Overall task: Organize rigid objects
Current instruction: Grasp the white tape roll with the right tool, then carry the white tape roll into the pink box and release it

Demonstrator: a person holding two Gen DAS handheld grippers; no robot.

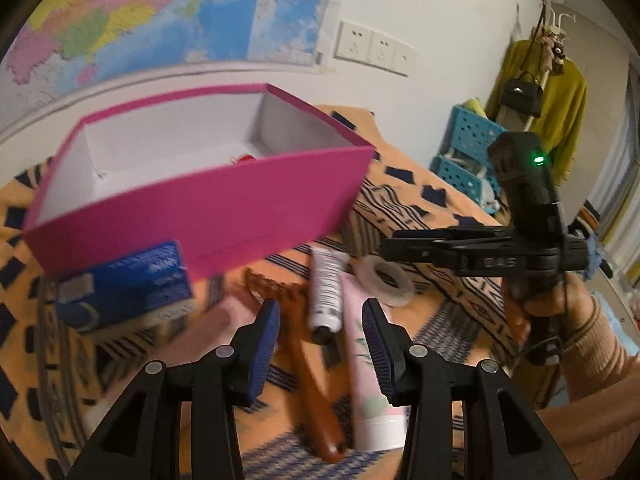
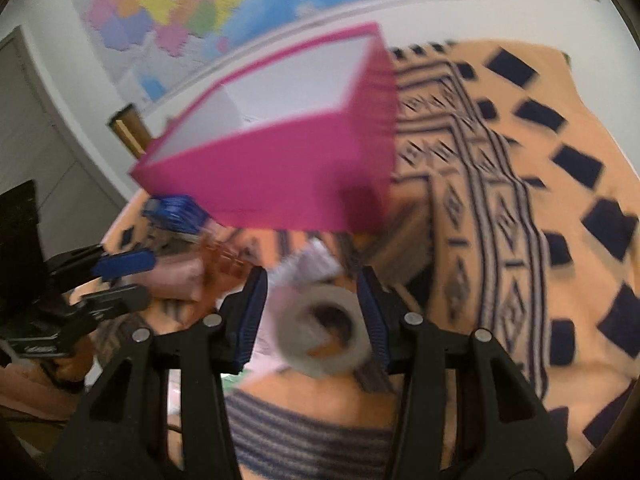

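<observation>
Pink box open-topped, white inside; left gripper and right gripper jaws apart, empty.

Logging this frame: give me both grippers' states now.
Left gripper: open, holding nothing, above the comb.
Right gripper: open, holding nothing, tape roll beneath its gap.

the box looks like matt pink card with a plain white paper lining. under it lies a woven cloth, orange with dark patterning, soft and matt. the comb is glossy brown, wood or plastic, cannot tell. both tubes, white and pink, look like smooth plastic. the tape roll looks papery, matt. gripper pads are ribbed blue rubber.
</observation>
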